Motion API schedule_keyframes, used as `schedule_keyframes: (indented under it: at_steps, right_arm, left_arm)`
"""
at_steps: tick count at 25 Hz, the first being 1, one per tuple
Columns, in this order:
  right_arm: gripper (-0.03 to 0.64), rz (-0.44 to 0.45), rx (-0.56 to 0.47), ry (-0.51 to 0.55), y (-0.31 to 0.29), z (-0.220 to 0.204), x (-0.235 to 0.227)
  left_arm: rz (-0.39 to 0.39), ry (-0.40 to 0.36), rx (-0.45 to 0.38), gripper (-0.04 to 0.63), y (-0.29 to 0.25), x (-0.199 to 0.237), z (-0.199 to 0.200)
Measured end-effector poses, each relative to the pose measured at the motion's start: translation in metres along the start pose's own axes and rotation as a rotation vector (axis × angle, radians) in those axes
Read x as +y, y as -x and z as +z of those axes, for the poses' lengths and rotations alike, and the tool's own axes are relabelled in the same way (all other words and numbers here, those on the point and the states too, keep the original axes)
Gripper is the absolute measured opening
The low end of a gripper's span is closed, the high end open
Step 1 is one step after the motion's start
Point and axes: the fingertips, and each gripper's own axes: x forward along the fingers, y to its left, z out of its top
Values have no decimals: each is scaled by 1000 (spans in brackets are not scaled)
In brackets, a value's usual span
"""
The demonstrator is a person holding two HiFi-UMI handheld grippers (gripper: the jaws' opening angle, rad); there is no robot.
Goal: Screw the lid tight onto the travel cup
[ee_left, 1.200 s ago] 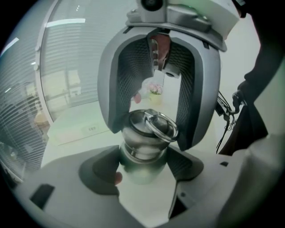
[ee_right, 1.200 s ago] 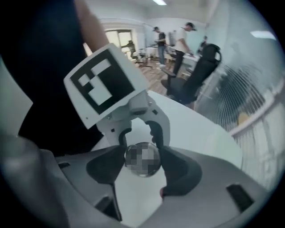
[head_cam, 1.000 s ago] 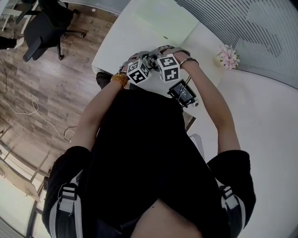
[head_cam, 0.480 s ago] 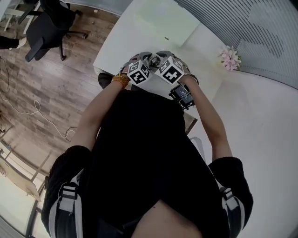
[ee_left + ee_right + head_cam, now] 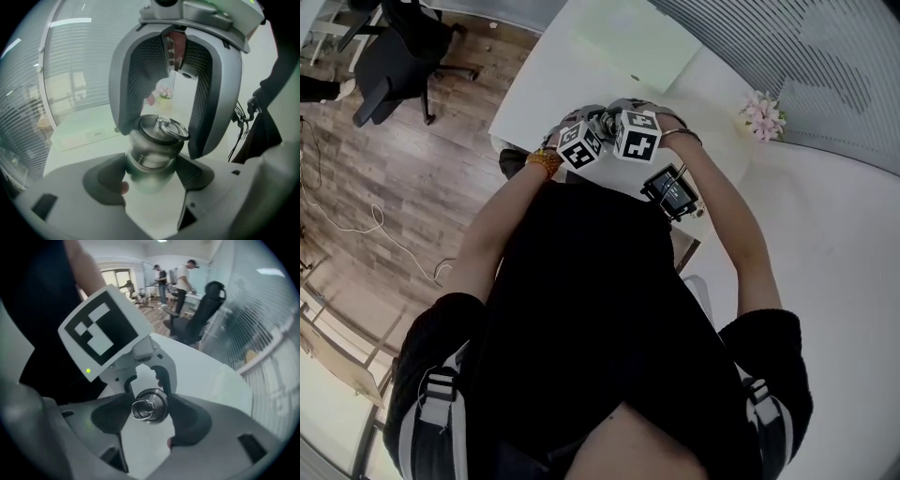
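Found travel cup (image 5: 149,157) held off the bench (image 5: 539,89), close to the torso, pinched round its lower body by the left claw (image 5: 151,174) with pads pressed to both flanks. Noted lid (image 5: 149,404) already sitting on the mouth, with right claw (image 5: 151,409) closing on it from above, pads at its rim.

Judged as polished steel: stiff, not fragile, light if empty, but slick against the pads and likely to spin in the grip once torque builds. Recommend keeping the body hold low and square, and taking the lid across its rim, clear of the ring handle on top.

Observed flower pot (image 5: 761,114) and pale green box (image 5: 633,42) on the bench, well apart from the work, and office chair (image 5: 389,47) on the floor beyond. Found no obstruction save the two claws crowding each other.
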Motion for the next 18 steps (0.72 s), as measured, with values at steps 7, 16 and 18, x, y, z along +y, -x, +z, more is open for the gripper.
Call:
schedule_keyframes:
  at_steps: [7,16,18]
  right_arm:
    - [262,7,67,329,-1,-1,7]
    - [245,-158,-175,-547,11,-4,-17]
    - [236,-162,-152,-591,6,-5,-18]
  left_arm:
    - [7,4,-1,339,1,0,0]
    - [7,5,-14,339,2,0,0]
    - [6,5,-14,339,1,1,1]
